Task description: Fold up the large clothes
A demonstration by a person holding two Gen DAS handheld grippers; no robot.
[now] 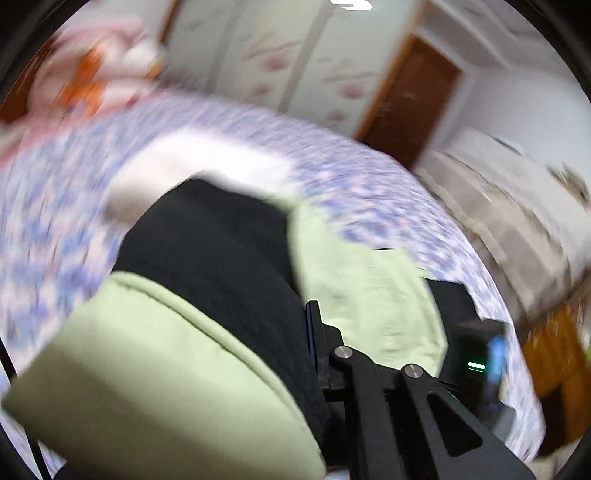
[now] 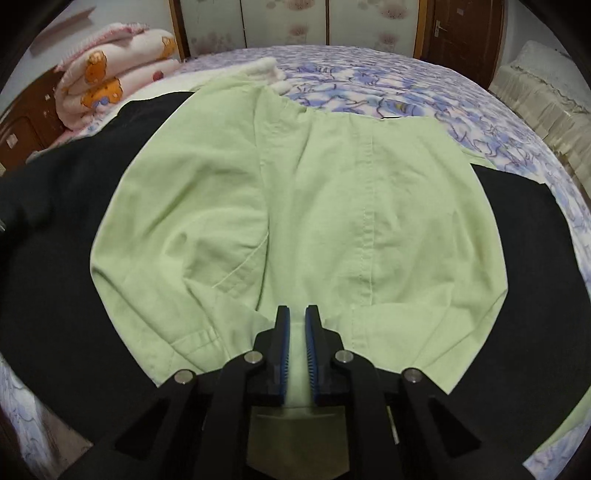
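A light green garment (image 2: 303,206) lies spread on a black garment (image 2: 66,258) on the bed. My right gripper (image 2: 297,314) sits low over the green garment's near hem, jaws a narrow gap apart, nothing clearly pinched. In the blurred left wrist view, my left gripper (image 1: 310,314) is lifted and shut on cloth: a green fold (image 1: 155,362) and black fabric (image 1: 221,251) drape over its left finger and hide it. The rest of the green garment (image 1: 369,295) lies beyond.
The bed has a blue floral sheet (image 2: 406,85). A rolled pink quilt (image 2: 110,77) lies at the far left, white cloth (image 2: 269,70) beyond the garment. A wardrobe, a brown door (image 2: 458,26) and a covered sofa (image 2: 535,96) stand behind.
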